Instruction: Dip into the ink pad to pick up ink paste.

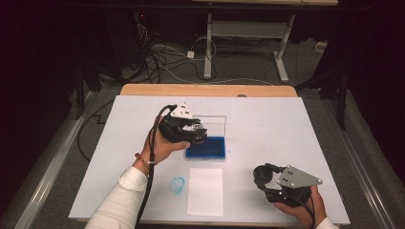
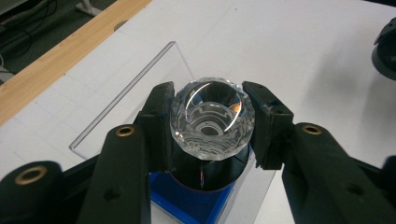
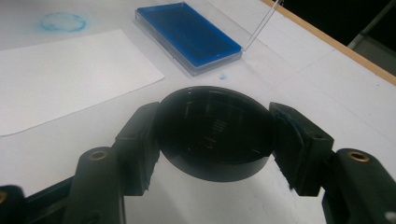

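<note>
Nearest the camera in the high view, at the near right of the bench point(image 1: 286, 119), the right gripper point(image 1: 263, 177) rests low with its jaws closed on a flat black round cap point(image 3: 212, 133) — the right gripper view has the pads pressed against its rim on both sides. Just left of it lies a blank white sheet point(image 1: 205, 191), and left of that a faint blue ring print point(image 1: 177, 183) marks the white surface.

Farther off, left of centre, the left gripper point(image 1: 193, 136) hangs above the blue ink pad point(image 1: 206, 148), which sits in its clear case with the lid point(image 1: 212, 125) standing open at the far side. Its jaws are clamped on a stamp with a faceted crystal knob point(image 2: 212, 119); the black body below the knob hovers over the blue tray, and I cannot tell whether the face touches the ink.

By my reading the inking step is in hand — the stamp is loaded or being loaded at the pad, the cap held aside. The next move calls for carrying the stamp to the near side, over the white sheet, keeping it upright and its face level, then pressing straight down without sliding so the print comes out clean.
</note>
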A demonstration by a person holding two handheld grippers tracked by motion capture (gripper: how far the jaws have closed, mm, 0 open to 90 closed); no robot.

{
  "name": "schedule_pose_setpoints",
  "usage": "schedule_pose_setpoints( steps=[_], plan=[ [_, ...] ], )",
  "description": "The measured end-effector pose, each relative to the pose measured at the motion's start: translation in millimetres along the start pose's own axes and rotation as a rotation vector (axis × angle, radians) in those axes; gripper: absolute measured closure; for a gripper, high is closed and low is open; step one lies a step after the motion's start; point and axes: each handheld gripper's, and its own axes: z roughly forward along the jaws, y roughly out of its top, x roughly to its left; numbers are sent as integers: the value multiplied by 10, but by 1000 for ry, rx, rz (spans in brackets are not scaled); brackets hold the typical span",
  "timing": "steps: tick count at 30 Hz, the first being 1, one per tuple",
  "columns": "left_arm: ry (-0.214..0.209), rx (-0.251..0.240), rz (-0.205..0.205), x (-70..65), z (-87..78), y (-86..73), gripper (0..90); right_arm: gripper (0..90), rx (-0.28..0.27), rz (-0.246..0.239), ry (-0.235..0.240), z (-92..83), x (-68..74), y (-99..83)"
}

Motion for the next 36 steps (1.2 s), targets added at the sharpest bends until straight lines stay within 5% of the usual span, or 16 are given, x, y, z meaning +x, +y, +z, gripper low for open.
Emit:
schedule_pose_setpoints(
  steps=[9, 19, 36],
  plan=[
    [-1, -6, 32, -42, -66, 191, 550, 378, -6, 8, -19, -73, -31, -44],
    [-7, 30, 38, -71, -14, 224, 550, 378, -6, 8, -24, -89, -41, -46],
    [-41, 116, -37, 79, 388, -133, 550, 378, 0, 11, -29, -110, -58, -87]
  ],
)
